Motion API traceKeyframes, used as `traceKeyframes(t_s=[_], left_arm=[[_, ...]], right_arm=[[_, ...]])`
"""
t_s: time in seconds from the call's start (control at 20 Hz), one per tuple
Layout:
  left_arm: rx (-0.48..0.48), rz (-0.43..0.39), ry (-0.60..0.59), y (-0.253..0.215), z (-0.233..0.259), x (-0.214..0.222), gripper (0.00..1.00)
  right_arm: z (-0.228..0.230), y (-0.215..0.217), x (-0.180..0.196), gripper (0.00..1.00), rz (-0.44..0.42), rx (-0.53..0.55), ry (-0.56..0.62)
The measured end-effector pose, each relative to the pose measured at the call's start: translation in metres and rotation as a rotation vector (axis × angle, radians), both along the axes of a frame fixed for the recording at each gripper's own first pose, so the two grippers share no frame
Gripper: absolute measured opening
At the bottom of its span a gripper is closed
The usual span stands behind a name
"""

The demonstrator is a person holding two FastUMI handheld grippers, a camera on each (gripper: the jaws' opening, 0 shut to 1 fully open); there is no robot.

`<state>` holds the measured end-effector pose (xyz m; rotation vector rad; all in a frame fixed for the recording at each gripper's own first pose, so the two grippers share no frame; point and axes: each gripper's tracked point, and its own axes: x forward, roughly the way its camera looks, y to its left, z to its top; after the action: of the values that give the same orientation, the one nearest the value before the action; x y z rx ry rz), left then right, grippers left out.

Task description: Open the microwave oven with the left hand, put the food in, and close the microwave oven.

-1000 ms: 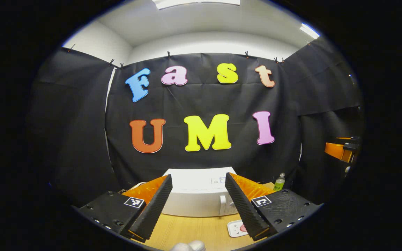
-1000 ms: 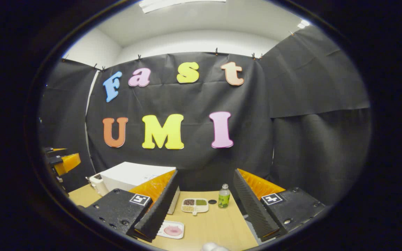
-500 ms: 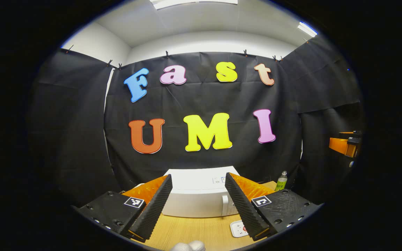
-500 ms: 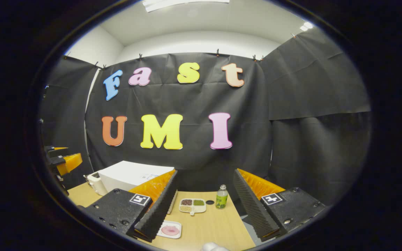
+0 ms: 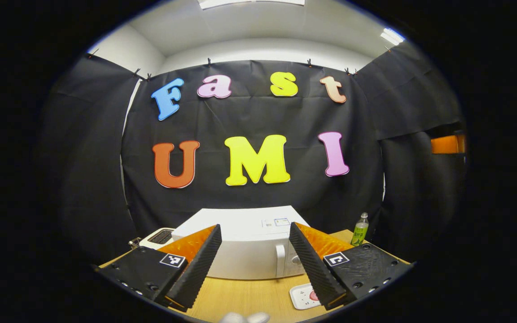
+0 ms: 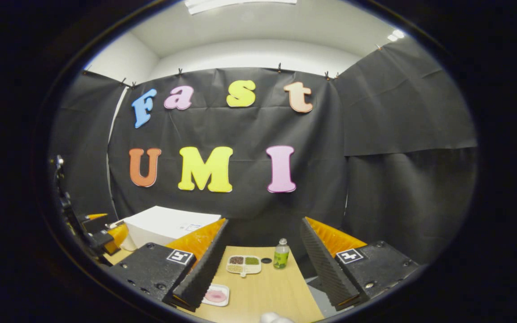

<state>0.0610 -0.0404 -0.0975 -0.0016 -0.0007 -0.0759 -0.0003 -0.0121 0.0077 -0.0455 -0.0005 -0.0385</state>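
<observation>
At lower centre of the left gripper view, the shut microwave (image 5: pixel 245 244) sits between the left gripper (image 5: pixel 255 264)'s wide, empty fingers; the right gripper (image 6: pixel 260 264) gapes too. The food plate (image 6: pixel 216 295) risks a knock during the handle approach.

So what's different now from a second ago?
The left gripper moved down and closer to the white microwave, which now looks bigger in its view. Nothing was grabbed: both grippers stay open and empty. The microwave door stays closed, and the food plate and bottle haven't moved.
</observation>
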Motion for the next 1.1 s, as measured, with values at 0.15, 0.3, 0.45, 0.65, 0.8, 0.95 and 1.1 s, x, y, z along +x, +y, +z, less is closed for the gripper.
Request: traceKeyframes(t_s=[0.15,0.3,0.45,0.65,0.8,0.95,1.1], left_arm=[[0.001,-0.041,0.03,-0.026,-0.039,0.021,0.96],[-0.012,-0.059,0.088,-0.044,-0.086,0.05,0.96],[-0.014,-0.048,0.15,-0.051,-0.127,0.083,0.96],[0.013,-0.044,0.191,-0.059,-0.166,0.123,0.96],[-0.01,-0.038,0.206,-0.063,-0.182,0.142,0.95],[-0.015,-0.024,0.209,-0.065,-0.187,0.153,0.91],[-0.011,-0.006,0.217,-0.064,-0.19,0.155,0.65]], right_arm=[[0.006,-0.005,-0.004,0.92,-0.017,0.003,-0.004],[0.003,-0.009,-0.006,0.92,-0.038,-0.021,0.013],[0.0,-0.014,-0.011,0.92,-0.068,-0.056,0.043],[0.005,-0.015,-0.019,1.0,-0.102,-0.083,0.057],[0.005,-0.019,-0.022,0.92,-0.128,-0.115,0.065],[-0.001,-0.022,-0.022,0.96,-0.145,-0.115,0.081],[-0.004,-0.025,-0.023,1.0,-0.154,-0.101,0.095]])
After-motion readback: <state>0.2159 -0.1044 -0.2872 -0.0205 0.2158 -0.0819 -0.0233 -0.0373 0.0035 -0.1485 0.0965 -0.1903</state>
